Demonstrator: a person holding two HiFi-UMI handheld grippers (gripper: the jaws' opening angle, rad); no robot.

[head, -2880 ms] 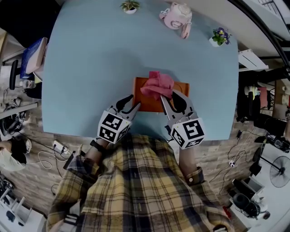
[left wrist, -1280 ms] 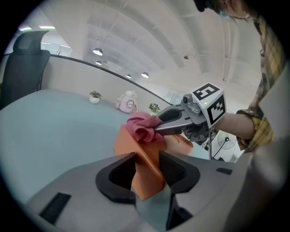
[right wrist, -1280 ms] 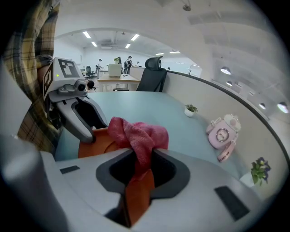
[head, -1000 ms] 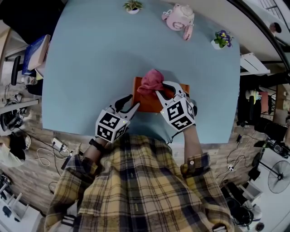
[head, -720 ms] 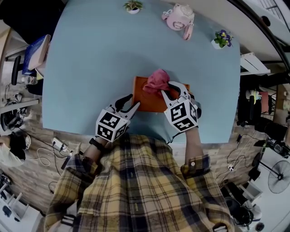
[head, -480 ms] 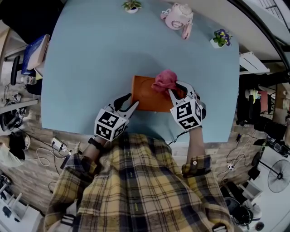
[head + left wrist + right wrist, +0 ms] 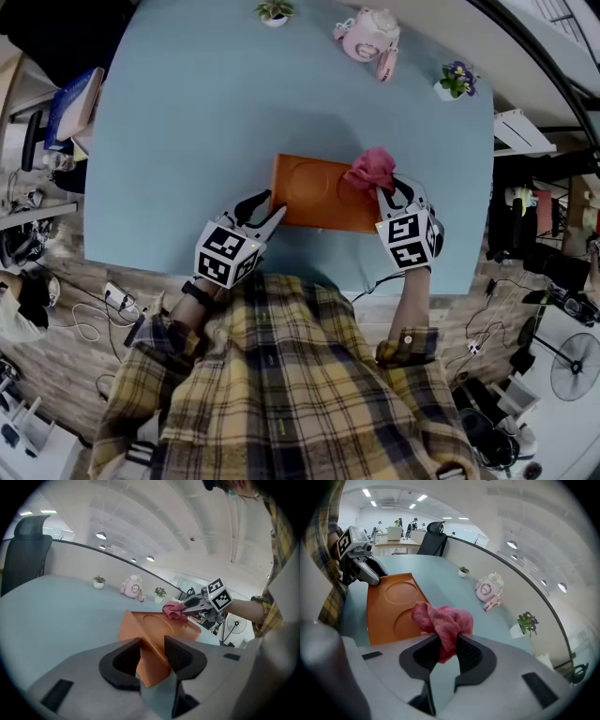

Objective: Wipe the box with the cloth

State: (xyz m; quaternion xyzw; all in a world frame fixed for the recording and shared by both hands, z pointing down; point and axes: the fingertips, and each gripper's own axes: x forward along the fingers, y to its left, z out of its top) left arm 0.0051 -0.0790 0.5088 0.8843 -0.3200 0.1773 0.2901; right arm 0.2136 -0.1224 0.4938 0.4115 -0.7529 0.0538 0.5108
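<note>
The left gripper (image 7: 152, 645) has its jaws closed on the near corner of the orange box (image 7: 314, 192). The box lies flat on the pale blue counter (image 7: 187, 122) and stretches away ahead of them. The right gripper (image 7: 447, 645) pinches the pink cloth (image 7: 440, 616) between its jaws. The cloth bunches just beyond their tips, at the box's end farthest from the left jaws.

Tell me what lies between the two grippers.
The flat orange box, seen in the head view: the left gripper grips its near-left corner, and the right gripper holds a crumpled pink cloth at its right end.
</note>
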